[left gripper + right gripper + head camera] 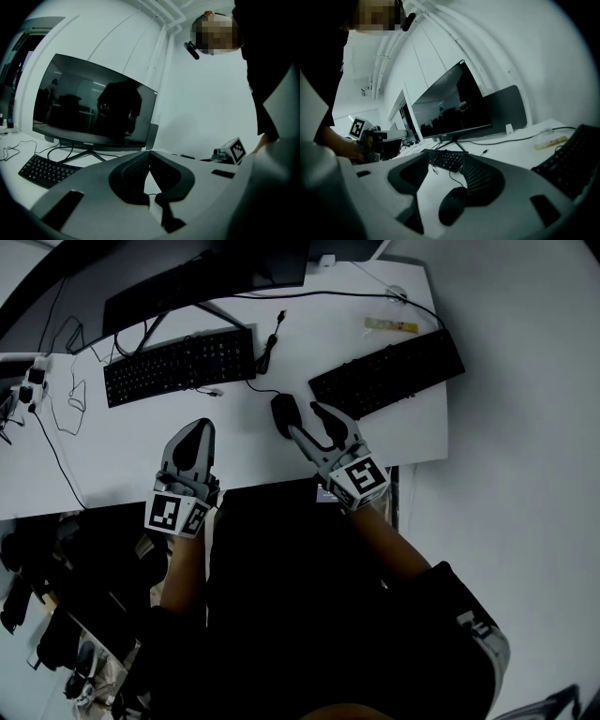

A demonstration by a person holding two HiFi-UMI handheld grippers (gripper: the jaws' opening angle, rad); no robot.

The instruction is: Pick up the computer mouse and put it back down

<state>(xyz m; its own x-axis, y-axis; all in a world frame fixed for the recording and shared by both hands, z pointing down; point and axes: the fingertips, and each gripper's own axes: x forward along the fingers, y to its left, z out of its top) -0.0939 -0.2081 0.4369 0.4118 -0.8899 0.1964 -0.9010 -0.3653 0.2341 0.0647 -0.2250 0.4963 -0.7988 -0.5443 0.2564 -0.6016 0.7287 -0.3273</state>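
The black computer mouse (282, 413) lies on the white desk (141, 451), its cable running back toward the keyboards. My right gripper (303, 418) is open and low over the desk at the mouse. In the right gripper view the mouse (451, 206) lies between the spread jaws, close to the right pad (480, 180) and well clear of the left one. My left gripper (199, 429) hovers over the desk to the left, apart from the mouse. Its jaws (148, 154) meet at the tips with nothing between them.
A black keyboard (178, 365) lies at the back left in front of a dark monitor (202, 277). A second keyboard (389, 371) lies angled at the right, close behind the mouse. Cables (66, 404) trail at the left. The desk's front edge (262, 486) runs just behind both grippers.
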